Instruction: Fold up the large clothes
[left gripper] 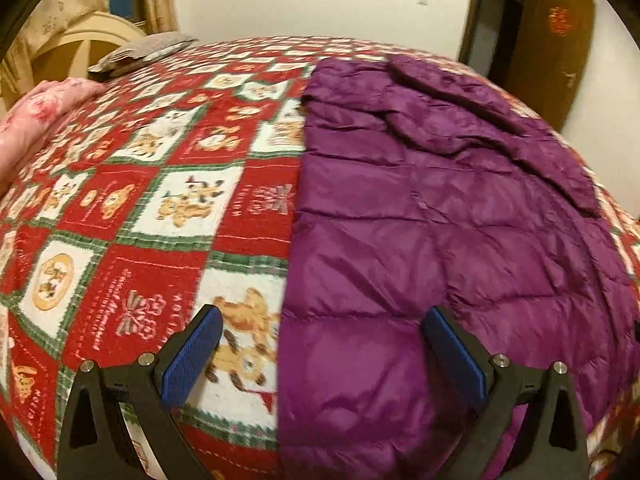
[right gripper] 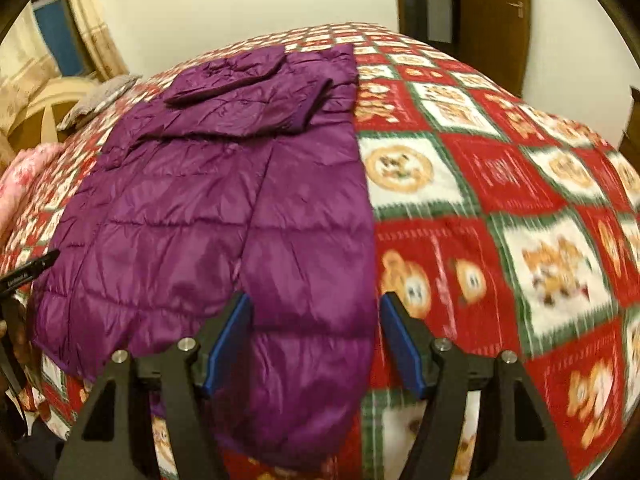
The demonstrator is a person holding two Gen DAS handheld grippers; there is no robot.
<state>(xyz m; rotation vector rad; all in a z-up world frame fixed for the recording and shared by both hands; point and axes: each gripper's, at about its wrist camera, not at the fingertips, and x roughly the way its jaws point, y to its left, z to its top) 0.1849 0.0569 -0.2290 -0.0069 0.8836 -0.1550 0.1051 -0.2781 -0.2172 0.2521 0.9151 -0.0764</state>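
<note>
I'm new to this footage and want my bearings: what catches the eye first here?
A shiny purple quilted jacket lies flat on the bed, both sides and sleeves already folded inward. Under it spreads a loud red, white and green blanket with teddy-bear squares. In front, the left gripper and right gripper both stand open over the jacket's near edge, gripping nothing.

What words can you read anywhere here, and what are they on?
None can be read for sure.
Blanket: pale writing on the red squares, too blurred to read.
Brown board by the wall: an orange mark, too blurred.
Black tool at the left edge of the right view: white lettering, too small.
Purple jacket: no writing seen.
</note>
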